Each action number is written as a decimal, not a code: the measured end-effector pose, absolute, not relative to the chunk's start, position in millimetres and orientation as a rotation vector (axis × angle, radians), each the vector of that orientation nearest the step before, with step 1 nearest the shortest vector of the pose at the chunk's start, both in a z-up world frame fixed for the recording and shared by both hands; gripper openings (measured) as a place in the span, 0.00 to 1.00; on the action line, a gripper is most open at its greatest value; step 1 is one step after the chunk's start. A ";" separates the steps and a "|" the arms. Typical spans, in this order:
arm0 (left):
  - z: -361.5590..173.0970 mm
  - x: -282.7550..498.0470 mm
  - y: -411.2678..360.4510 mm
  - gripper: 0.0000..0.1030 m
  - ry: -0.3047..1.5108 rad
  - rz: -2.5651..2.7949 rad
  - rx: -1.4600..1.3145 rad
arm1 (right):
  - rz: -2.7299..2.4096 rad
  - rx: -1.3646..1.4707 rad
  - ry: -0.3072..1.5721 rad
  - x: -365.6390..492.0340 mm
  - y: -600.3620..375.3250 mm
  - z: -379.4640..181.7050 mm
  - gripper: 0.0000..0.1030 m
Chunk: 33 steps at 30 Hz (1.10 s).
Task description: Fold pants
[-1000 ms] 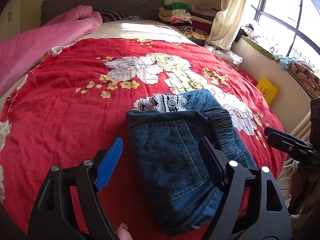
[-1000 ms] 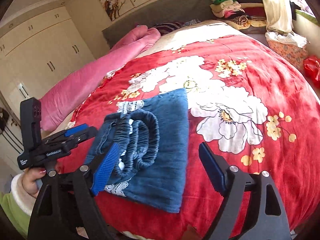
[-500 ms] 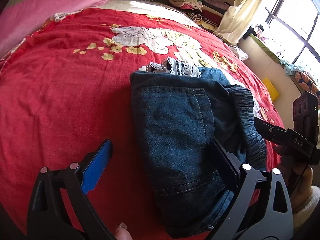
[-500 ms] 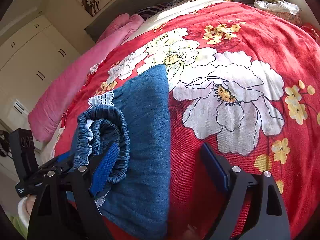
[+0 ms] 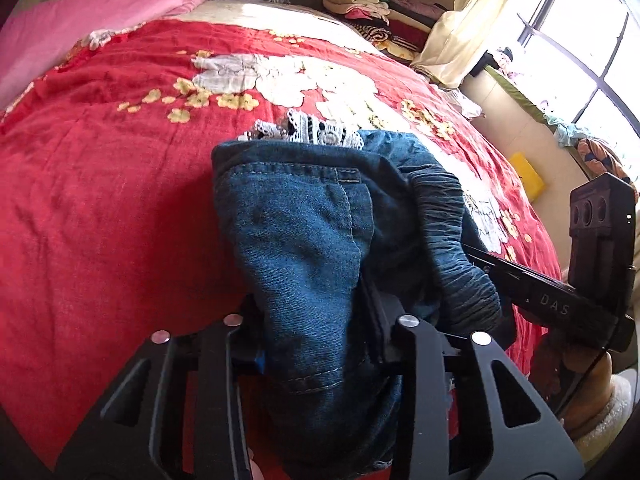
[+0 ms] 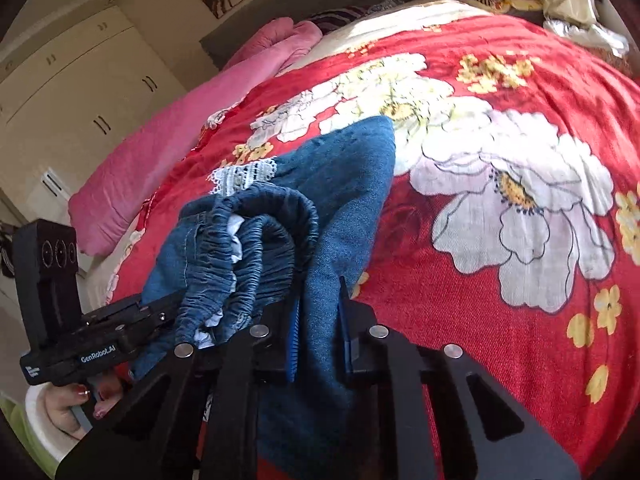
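Left gripper (image 5: 320, 332) and right gripper (image 6: 318, 336) closing, pinching near edge of folded pants (image 5: 304, 248); lift evenly, keep layers stacked.

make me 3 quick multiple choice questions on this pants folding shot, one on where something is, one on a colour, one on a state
1. Where does the white lace trim show?
A. at the far edge of the folded jeans
B. on the pink quilt
C. on the windowsill

2. What colour is the bedspread under the jeans?
A. plain green
B. red with white flowers
C. grey stripes

3. How does the right gripper stand to the jeans?
A. wide open above them
B. away by the wardrobe
C. closing, with denim between its pads

Answers:
1 A, the lace peeks out beyond the denim's far fold.
2 B, red cloth with large white blooms surrounds the jeans.
3 C, the blue pads pinch a fold of denim in the right wrist view.
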<state>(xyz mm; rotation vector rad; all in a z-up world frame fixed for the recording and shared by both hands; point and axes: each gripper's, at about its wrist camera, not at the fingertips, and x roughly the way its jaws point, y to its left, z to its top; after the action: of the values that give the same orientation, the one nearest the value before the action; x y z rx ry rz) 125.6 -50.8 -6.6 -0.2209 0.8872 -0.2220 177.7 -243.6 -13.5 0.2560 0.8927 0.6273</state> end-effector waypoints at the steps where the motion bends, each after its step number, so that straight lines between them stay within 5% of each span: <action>1: -2.4 124.8 -52.4 0.21 0.873 -0.224 -0.204 | 0.632 0.232 0.867 173.3 -240.1 -7.0 0.11; 14: 45.5 152.8 -18.8 0.20 0.744 -0.150 -0.175 | 0.679 0.113 0.709 195.3 -192.3 57.6 0.10; 24: 17.3 200.8 -1.6 0.21 0.779 -0.105 -0.145 | 0.607 0.119 0.768 252.0 -168.5 23.8 0.10; 33: -7.6 202.3 10.1 0.40 0.828 -0.073 -0.151 | 0.520 0.192 0.894 263.4 -193.1 -27.2 0.15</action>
<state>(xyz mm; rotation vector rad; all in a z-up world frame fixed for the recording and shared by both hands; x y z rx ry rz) 202.3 10.1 -7.6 -0.1514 0.8278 -0.0728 263.4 -193.1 -27.2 0.1917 0.8936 0.5201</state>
